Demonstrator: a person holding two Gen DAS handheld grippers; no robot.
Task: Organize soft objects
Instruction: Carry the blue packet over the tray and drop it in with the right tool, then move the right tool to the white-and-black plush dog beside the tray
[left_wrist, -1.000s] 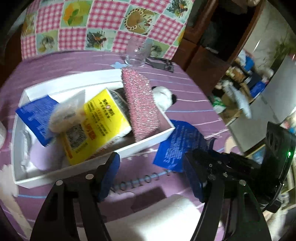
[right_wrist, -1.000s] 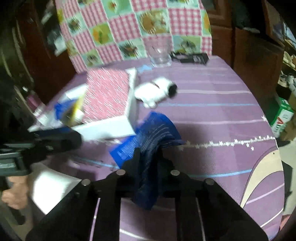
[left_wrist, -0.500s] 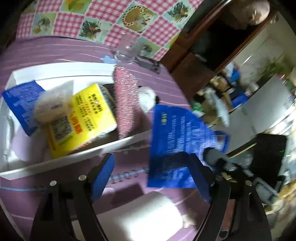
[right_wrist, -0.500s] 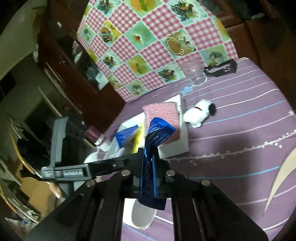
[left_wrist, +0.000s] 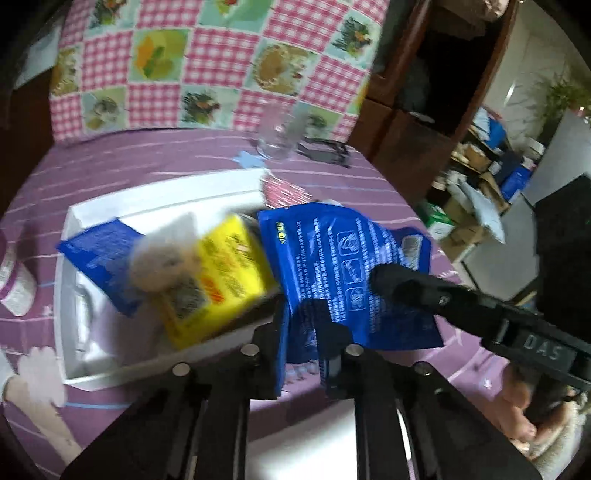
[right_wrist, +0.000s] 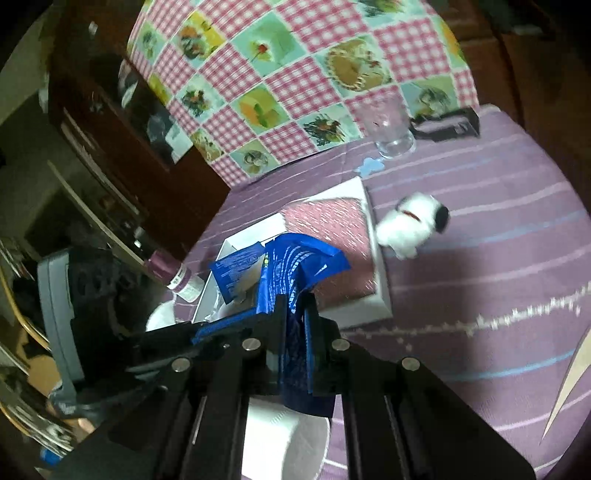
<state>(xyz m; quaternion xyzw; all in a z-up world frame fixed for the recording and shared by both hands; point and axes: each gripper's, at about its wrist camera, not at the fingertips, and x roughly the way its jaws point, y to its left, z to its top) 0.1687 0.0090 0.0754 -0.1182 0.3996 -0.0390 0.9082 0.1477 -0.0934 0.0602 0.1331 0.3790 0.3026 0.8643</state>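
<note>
A blue printed packet hangs in the air over the near right corner of the white tray. My left gripper is closing, and its blue pads pinch the packet's lower edge. The right gripper is shut on the same packet; one of its black fingers reaches in from the right. In the tray lie a yellow packet, a second blue packet, a fuzzy beige lump and an upright pink sponge. A white plush dog lies on the purple cloth just right of the tray.
A clear glass and a black object stand at the table's far side. A white paper roll sits under both grippers. A purple-capped bottle stands left of the tray. Cabinets and clutter surround the table.
The right gripper lifted the blue packet off the cloth and carried it in front of the left gripper. The left jaws, wide apart before, have closed on the packet's lower edge.
</note>
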